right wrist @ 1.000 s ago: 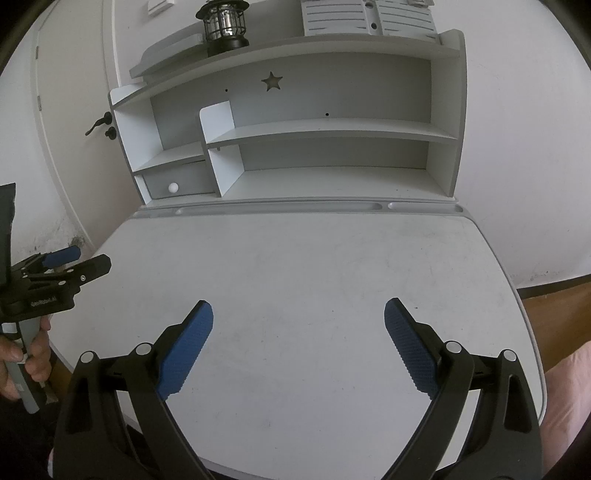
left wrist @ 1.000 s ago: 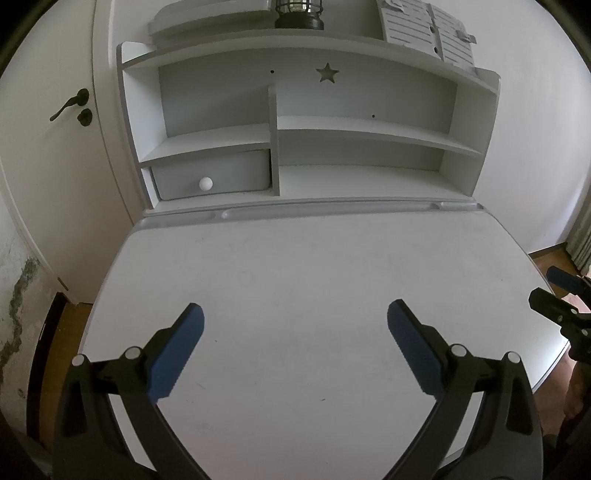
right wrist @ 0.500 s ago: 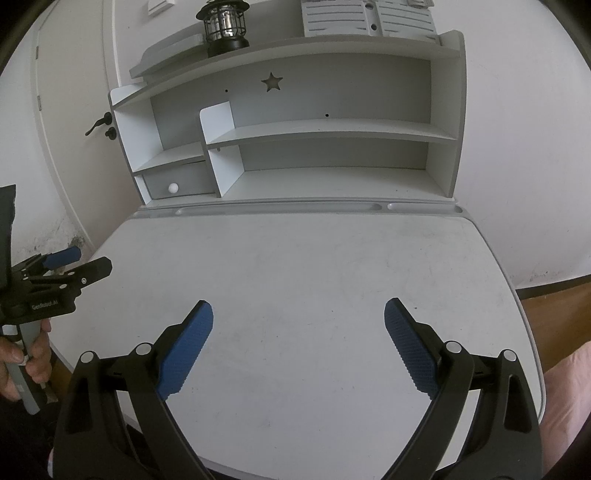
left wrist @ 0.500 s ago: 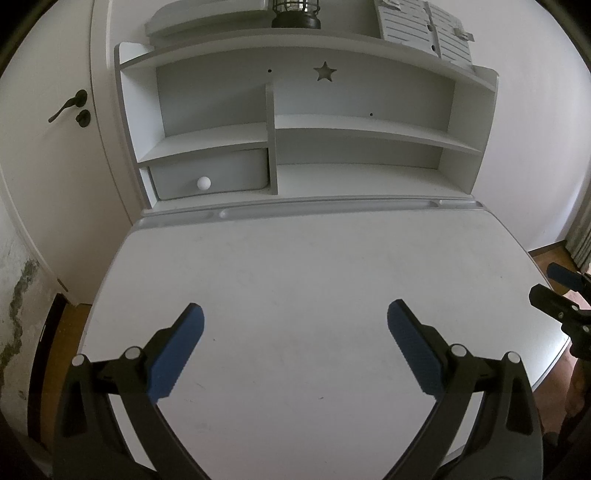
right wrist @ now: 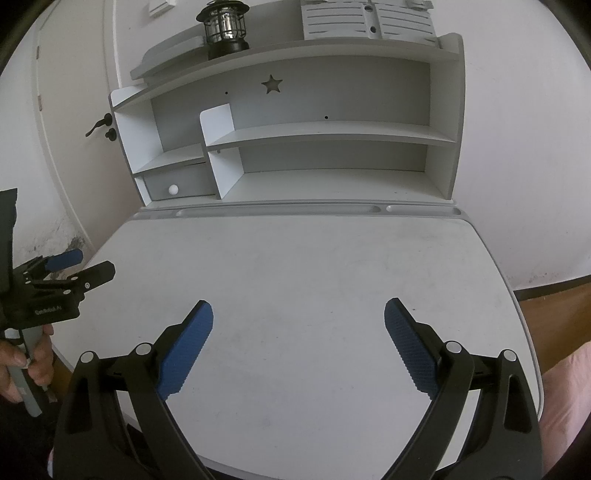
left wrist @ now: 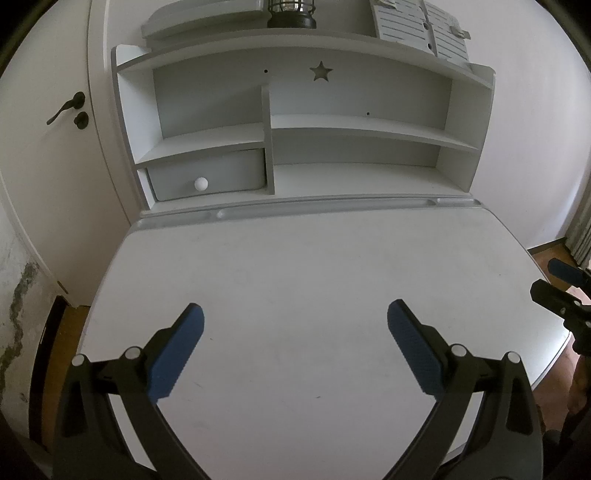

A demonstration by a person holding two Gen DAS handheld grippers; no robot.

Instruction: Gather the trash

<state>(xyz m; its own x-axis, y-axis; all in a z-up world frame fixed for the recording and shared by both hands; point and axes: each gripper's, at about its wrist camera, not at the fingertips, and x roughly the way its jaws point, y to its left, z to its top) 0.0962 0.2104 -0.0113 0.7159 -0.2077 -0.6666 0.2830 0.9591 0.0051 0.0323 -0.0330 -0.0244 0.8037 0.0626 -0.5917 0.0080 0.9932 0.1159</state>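
Observation:
No trash shows in either view. My left gripper (left wrist: 295,314) hangs open over the near half of the white desk (left wrist: 295,266), its blue pads wide apart and nothing between them. My right gripper (right wrist: 298,308) is likewise open over the same desk (right wrist: 295,258), empty. In the right wrist view the left gripper (right wrist: 79,266) appears at the desk's left edge, held by a hand (right wrist: 33,362). In the left wrist view the right gripper (left wrist: 550,280) pokes in at the desk's right edge.
A white hutch (left wrist: 295,140) with shelves, a star cut-out and a small drawer (left wrist: 207,179) stands at the desk's back. A lantern (right wrist: 225,29) and grey organisers (right wrist: 365,18) sit on top. A door (left wrist: 51,129) is at the left, wooden floor (right wrist: 550,295) at the right.

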